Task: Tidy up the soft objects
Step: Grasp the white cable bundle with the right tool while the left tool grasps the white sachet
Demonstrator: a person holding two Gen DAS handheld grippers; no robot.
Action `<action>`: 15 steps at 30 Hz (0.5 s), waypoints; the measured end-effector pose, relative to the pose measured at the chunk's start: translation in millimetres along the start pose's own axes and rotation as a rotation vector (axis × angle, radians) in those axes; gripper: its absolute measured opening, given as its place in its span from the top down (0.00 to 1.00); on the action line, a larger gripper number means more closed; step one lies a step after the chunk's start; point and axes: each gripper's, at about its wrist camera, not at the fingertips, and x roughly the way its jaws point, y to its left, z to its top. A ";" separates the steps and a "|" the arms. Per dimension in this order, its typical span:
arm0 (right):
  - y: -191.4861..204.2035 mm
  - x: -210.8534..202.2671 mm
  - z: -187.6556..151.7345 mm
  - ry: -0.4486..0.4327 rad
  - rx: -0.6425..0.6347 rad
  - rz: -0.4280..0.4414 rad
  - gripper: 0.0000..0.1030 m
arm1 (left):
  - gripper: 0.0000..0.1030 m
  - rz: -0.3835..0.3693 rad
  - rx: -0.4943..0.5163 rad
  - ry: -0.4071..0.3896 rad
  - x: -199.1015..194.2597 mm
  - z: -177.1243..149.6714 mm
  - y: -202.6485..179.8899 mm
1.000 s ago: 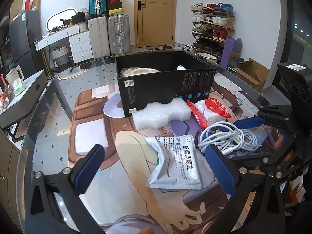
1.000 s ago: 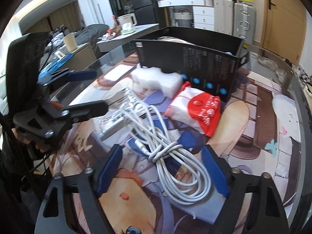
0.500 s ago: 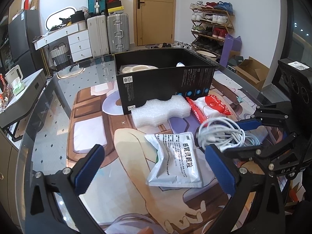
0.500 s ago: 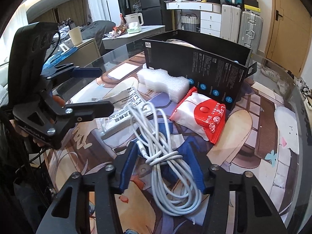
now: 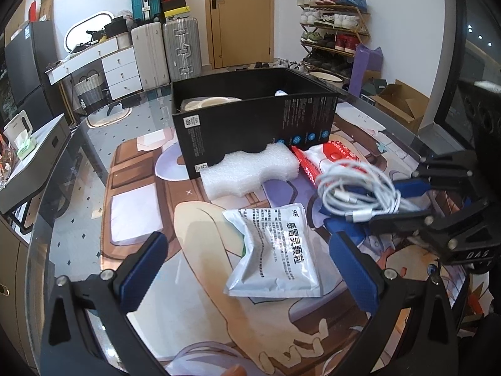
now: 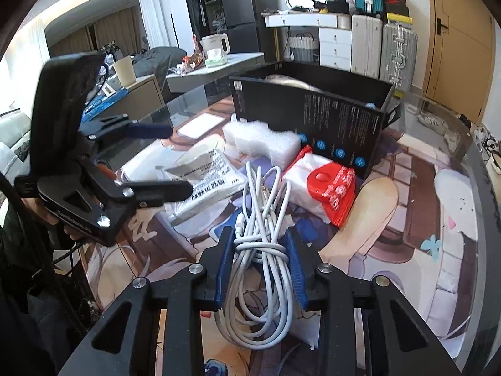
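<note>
Right wrist view, going left to right: the left gripper (image 6: 175, 159) is hovering spread wide and empty at nine o'clock, above the silver foil sachet (image 6: 203, 175); the right gripper (image 6: 261, 250) is clenching the coiled white charging cable (image 6: 266, 241), pinched at its wrapped waist between the blue pads (image 6: 227, 257). Loops are dangling at six o'clock and strands reaching toward twelve, beside the red-and-white tissue pack (image 6: 325, 188). Hanging loops could be snagging the black cardboard box (image 6: 313, 119) at one o'clock, or the bundle may be slipping loose during lifting.
</note>
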 end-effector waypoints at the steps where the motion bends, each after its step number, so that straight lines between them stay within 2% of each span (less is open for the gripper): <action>1: -0.4 -1.4 1.1 -0.011 0.002 0.002 0.68 | 0.00 0.000 0.008 0.007 1.3 0.1 -1.7; 15: -1.6 -13.5 4.0 -0.062 0.016 -0.003 0.68 | 0.01 0.002 0.053 0.129 23.4 3.2 -11.7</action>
